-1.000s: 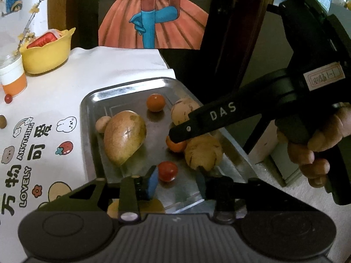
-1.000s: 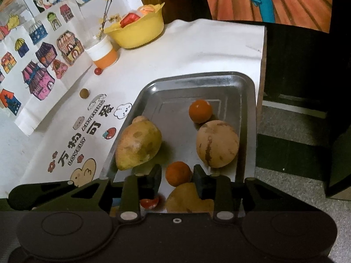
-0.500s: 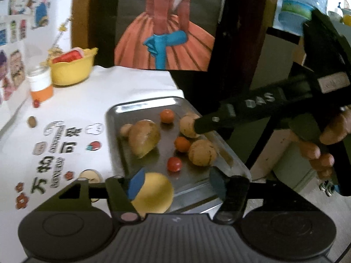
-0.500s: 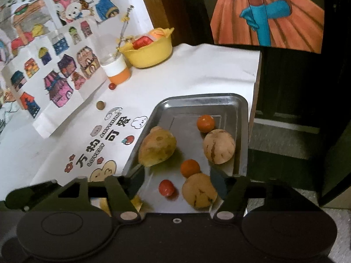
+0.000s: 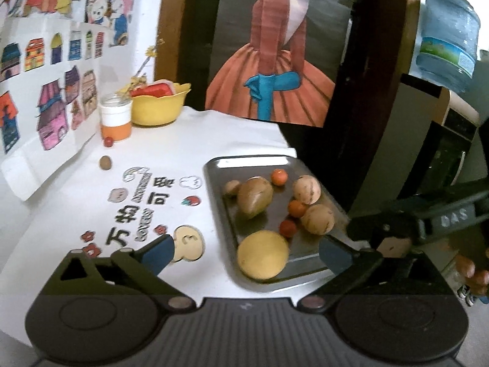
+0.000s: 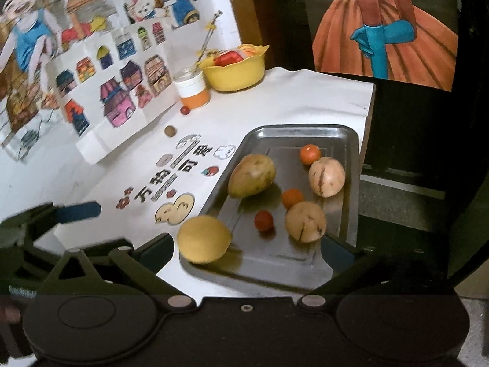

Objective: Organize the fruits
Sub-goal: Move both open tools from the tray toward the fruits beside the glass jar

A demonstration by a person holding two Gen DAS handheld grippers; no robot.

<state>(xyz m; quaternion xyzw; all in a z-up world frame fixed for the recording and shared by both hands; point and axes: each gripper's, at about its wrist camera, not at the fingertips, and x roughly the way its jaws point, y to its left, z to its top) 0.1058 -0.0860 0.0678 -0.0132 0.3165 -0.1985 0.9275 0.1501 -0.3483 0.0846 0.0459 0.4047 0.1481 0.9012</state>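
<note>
A steel tray [image 5: 247, 161] [image 6: 305, 128] lies at the table's right edge. It holds a mango [image 5: 254, 196] [image 6: 251, 176], two pale striped round fruits [image 5: 306, 185] [image 5: 318, 218], two small oranges [image 5: 279, 176] [image 5: 297, 208] and a red tomato [image 5: 288, 228] [image 6: 263, 220]. A yellow round fruit [image 5: 262, 255] [image 6: 204, 240] rests at the tray's near left corner, against the rim. My left gripper [image 5: 246, 253] is open wide above that corner, holding nothing. My right gripper [image 6: 246, 253] is open too, empty, over the tray's near edge.
At the back of the table stand a yellow bowl [image 5: 159, 107] and a jar with an orange base [image 5: 116, 119]. A small red fruit [image 5: 107, 142] and a brown one [image 5: 105, 162] lie loose on the white cloth. The table drops off just right of the tray.
Both grippers have pulled back and up from the tray, and their jaws have spread wide. The yellow fruit, earlier under the left gripper, now shows in full at the tray's near corner.
</note>
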